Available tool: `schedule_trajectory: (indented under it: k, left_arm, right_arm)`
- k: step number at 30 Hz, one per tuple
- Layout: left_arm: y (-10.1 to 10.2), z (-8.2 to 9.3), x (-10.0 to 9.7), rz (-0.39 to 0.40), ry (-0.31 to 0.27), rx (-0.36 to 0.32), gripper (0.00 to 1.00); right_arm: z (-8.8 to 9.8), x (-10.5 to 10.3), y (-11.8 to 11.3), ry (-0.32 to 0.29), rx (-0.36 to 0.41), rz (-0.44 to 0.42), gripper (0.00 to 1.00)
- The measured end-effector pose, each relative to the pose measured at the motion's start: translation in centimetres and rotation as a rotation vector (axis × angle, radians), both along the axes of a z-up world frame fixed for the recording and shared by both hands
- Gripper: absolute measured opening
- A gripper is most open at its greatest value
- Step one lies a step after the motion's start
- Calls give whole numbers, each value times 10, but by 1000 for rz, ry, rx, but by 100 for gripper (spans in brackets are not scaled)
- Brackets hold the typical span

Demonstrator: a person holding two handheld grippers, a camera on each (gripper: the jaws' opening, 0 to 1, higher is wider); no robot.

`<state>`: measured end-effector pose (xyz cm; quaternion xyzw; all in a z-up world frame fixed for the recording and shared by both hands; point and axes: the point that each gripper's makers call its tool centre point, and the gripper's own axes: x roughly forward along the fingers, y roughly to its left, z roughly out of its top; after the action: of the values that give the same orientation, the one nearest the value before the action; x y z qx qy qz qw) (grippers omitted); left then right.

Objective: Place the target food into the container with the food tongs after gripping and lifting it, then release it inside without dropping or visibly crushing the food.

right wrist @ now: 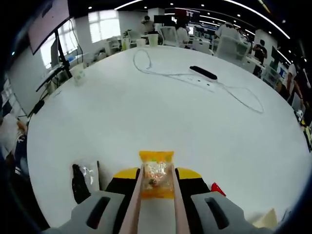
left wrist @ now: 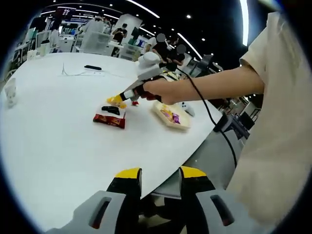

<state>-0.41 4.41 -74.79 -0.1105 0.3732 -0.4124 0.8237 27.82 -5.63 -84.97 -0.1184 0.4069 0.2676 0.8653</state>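
Note:
In the right gripper view, my right gripper is shut on a pair of beige food tongs. The tongs pinch a yellow snack packet, lifted above the white table. The left gripper view shows a hand holding that right gripper with the yellow packet at its tip, over a red-and-black snack packet. To its right lies a pale container with wrapped food inside. At the table's near edge, my left gripper stands open with nothing between its jaws.
A black packet and a small red item lie beside the right jaws. A black remote and a white cable lie farther off, and a white cup stands near the left rim. The person's arm reaches over the table edge.

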Motion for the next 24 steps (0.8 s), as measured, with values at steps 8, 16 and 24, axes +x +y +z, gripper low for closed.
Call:
schedule_trajectory:
  k: [8,16,24]
  left_arm:
    - [-2,0,0,-5,-3,0,29]
    - [-3,0,-1,-4,1,-5,29]
    - [-5,2,2,-10,-8,-8,29]
  right_arm:
    - [3,-7,6,2,15,49,27]
    - [20,-13,10,-23,33,78,26]
    - [30,-15,4,-41,28,92,26]
